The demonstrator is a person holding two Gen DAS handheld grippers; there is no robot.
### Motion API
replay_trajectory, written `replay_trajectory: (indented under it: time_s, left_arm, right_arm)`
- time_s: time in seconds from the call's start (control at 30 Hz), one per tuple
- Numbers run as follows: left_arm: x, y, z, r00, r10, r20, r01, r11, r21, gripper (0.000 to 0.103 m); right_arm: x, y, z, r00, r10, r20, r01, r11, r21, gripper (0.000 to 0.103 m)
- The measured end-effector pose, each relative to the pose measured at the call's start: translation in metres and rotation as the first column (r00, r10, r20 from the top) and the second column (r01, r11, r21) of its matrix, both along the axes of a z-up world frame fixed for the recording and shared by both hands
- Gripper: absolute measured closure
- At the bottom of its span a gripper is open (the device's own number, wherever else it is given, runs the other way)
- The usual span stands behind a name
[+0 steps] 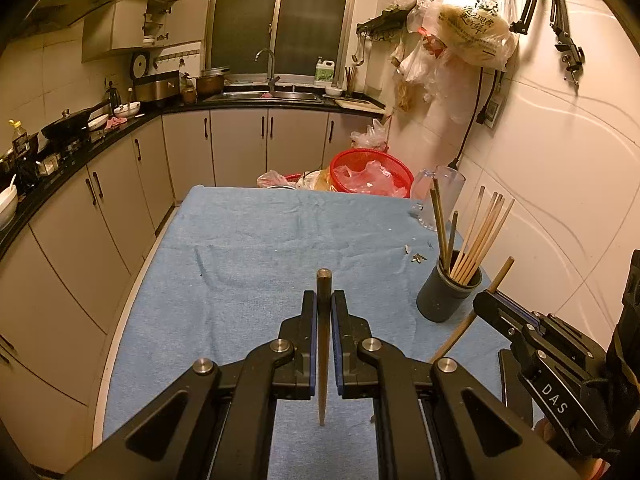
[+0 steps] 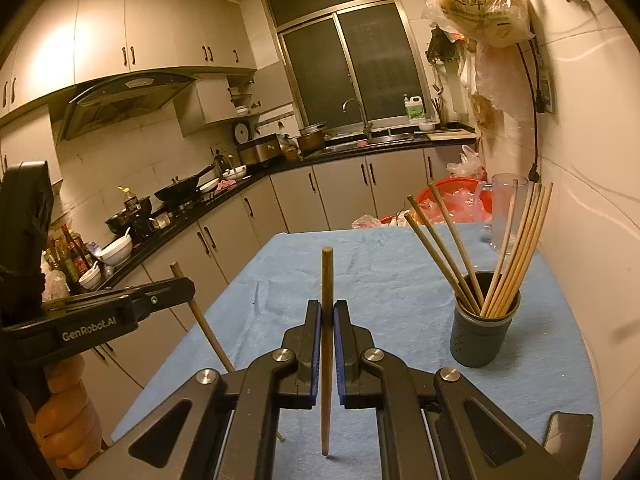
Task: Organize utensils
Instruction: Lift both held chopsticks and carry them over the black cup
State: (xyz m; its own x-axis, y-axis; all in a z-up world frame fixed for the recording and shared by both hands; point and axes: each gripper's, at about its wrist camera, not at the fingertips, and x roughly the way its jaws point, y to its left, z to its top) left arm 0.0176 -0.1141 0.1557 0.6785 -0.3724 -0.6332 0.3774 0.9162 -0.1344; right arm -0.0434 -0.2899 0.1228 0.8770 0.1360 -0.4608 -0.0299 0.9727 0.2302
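1. Left tongs (image 1: 324, 304) are pinching a dark chopstick (image 1: 323, 344) mid-shaft, upright, blunt end up, tip down over the blue-clothed table (image 1: 240, 240).
2. Right tongs (image 2: 328, 312) are clamped on a paler chopstick (image 2: 327, 352), also near vertical.
3. One stick apiece, held upright, I'd say for dropping tip-first into the grey holder (image 2: 482, 336) at centre right.
4. Its chopsticks fan outward, tips down.

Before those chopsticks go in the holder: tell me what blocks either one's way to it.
Nothing visible does. The blue cloth between each held chopstick and the grey holder is bare. Only the chopsticks already fanned inside crowd its mouth.
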Motion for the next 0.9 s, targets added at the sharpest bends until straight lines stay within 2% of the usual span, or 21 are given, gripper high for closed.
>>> replay_trajectory:
  time_s: [0.9]
  left_arm:
    - [-0.012, -0.012, 0.015, 0.999, -0.017, 0.027, 0.017, 1.000, 0.015, 0.096]
  right_arm:
    - [-0.023, -0.025, 0.017, 0.998, -0.048, 0.047, 0.047, 0.998, 0.029, 0.096]
